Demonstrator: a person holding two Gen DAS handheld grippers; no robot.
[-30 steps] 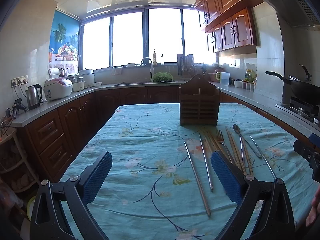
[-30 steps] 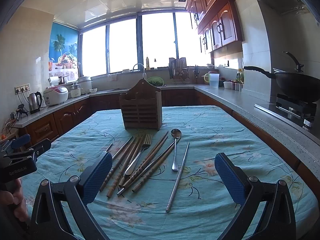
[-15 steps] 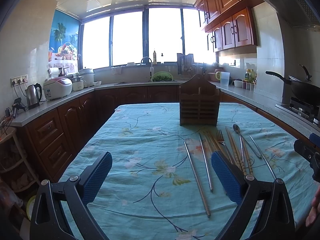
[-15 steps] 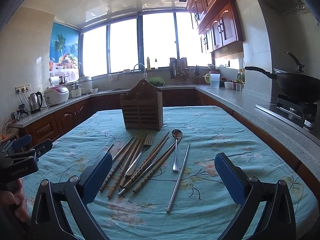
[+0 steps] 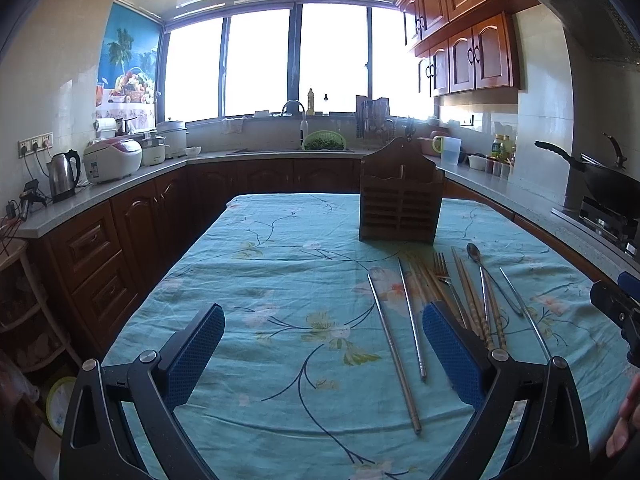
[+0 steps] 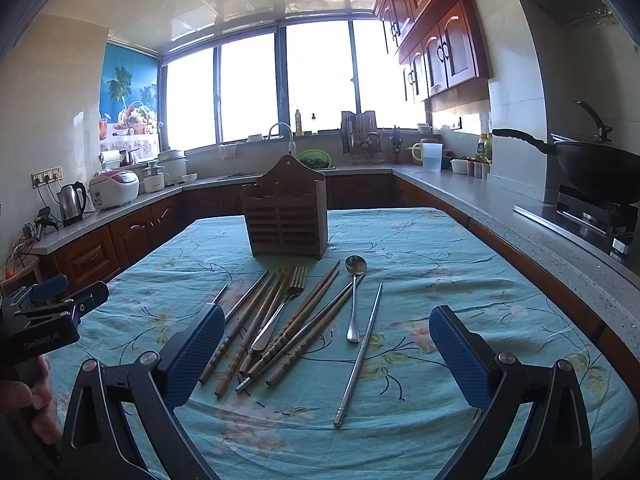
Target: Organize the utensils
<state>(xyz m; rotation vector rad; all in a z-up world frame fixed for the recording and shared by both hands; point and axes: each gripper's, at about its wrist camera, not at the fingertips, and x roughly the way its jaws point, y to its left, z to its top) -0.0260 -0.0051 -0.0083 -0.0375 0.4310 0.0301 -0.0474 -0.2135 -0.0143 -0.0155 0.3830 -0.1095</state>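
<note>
L wrist view: my left claw (image 5: 323, 354) hangs wide open over the desk (image 5: 256, 280), nothing between the blue ribbed pads (image 5: 195, 354). Desk has a teal cloth w/ flower print. Wooden slatted holder (image 5: 401, 196) stands upright at the far middle. Utensils lie flat just in front of it, long axes running roughly away from me toward the holder: two steel chopsticks (image 5: 394, 350) on the left side of the group, then wooden chopsticks (image 5: 476, 308), fork (image 5: 442, 272) w/ tines pointing at the holder, spoon (image 5: 480, 276) w/ bowl at the far end. Right claw (image 5: 620, 308) shows at the right edge.

R wrist view: right claw (image 6: 326, 358) also wide, holding nothing, pads (image 6: 460, 360) above the cloth. Holder (image 6: 286, 216) upright, centre. Wooden chopsticks (image 6: 296, 332) fan out, near ends toward me, some overlapping. Fork (image 6: 286, 300) tines far, spoon (image 6: 355, 300) bowl far, one steel chopstick (image 6: 360, 356) lies apart to the right, slightly tilted. Left claw (image 6: 48, 312) at the left edge, a hand (image 6: 28, 396) on it; can't tell its opening from here.
</note>
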